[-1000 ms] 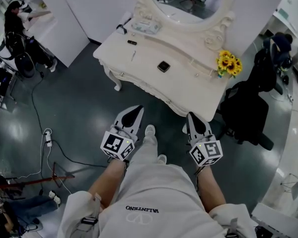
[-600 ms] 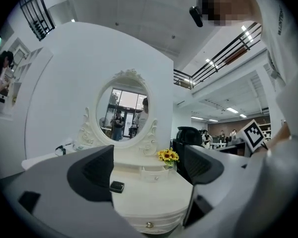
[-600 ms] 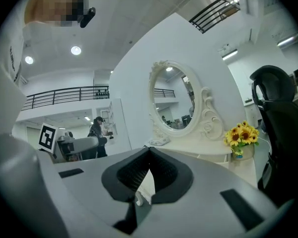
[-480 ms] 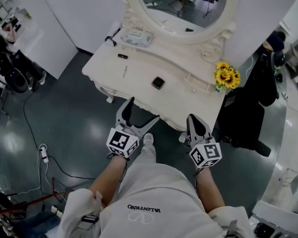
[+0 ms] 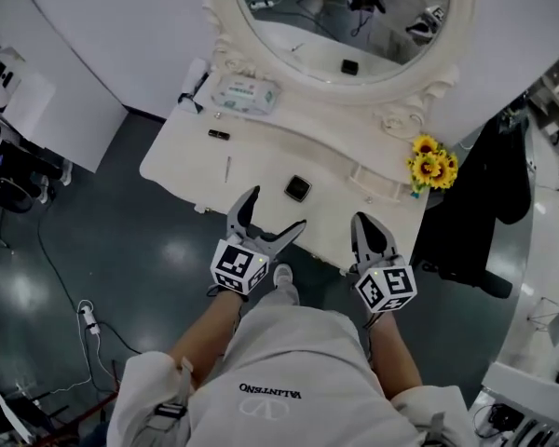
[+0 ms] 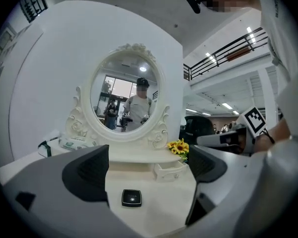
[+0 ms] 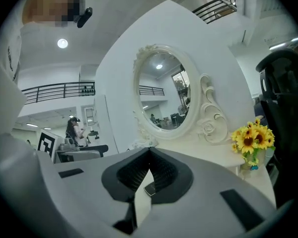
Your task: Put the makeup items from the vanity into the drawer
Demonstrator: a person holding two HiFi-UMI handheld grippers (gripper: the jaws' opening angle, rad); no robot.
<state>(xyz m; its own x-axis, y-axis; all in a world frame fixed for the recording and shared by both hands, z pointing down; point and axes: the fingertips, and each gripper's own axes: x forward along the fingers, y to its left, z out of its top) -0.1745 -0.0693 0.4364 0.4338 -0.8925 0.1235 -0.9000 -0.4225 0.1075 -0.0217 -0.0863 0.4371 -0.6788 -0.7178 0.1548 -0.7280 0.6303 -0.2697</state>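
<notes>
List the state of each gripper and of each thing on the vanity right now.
left gripper, jaws opening, nothing between them
right gripper, shut, empty
black compact, closed, flat on the vanity
small drawer, looks slightly pulled out
thin stick, lying flat
flat white pack, lying at the back
sunflowers, upright at the right end

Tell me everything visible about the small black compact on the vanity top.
The compact is a small, flat, square black case with rounded corners, a paler rim and a glossy lid that catches a highlight. It looks closed and lies flat, lid up, on the cream vanity top, about midway along it. It stands apart from the other items, and nothing but the top touches it.
</notes>
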